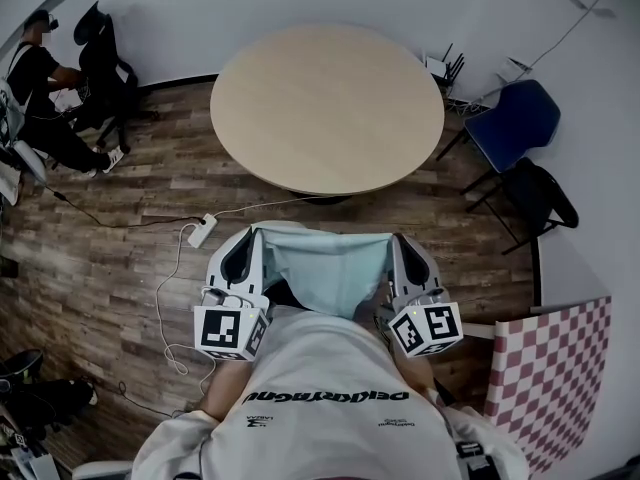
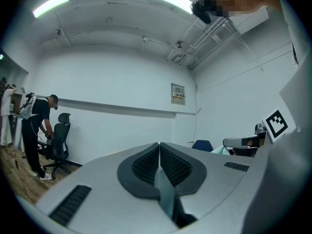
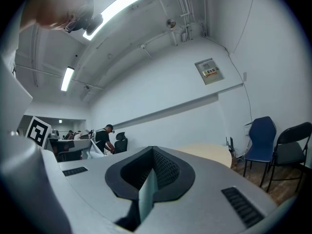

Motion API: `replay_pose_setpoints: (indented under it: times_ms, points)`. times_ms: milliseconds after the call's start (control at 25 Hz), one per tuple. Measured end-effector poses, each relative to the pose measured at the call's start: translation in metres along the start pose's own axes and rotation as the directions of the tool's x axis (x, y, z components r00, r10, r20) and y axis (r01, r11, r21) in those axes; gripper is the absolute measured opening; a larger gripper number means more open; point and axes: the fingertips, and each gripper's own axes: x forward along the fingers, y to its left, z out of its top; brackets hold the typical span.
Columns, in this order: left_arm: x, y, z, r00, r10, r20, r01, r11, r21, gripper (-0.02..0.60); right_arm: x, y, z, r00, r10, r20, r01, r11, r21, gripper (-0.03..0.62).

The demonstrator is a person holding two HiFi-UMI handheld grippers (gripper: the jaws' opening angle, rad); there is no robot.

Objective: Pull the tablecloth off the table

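The round beige table stands bare ahead of me in the head view. A pale green tablecloth hangs off the table, stretched in front of my chest between both grippers. My left gripper is shut on its left edge and my right gripper on its right edge. In the left gripper view the jaws meet, with a thin fold of cloth pinched between the pads. The right gripper view shows the same: shut jaws with a strip of cloth clamped in them, the table beyond.
A blue chair and a black chair stand right of the table. A red-and-white checked cloth lies at the lower right. A power strip and its cable lie on the wood floor. A person stands by an office chair, far left.
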Motion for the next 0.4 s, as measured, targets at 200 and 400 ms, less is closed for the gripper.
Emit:
replay_pose_setpoints:
  times_ms: [200,400]
  points:
    - [0.0015,0.0018,-0.0026,1.000,-0.006,-0.008,0.006,1.000,-0.001,0.015,0.0022,0.0011,-0.0029,1.000,-0.003,-0.007,0.003,1.000,-0.001,0.032]
    - [0.0032,0.0022,-0.0029,1.000,-0.012,-0.008,0.012,1.000,0.003,0.015,0.0037,-0.0003,-0.0049,1.000,-0.011,-0.005,0.011,1.000,0.004,0.032]
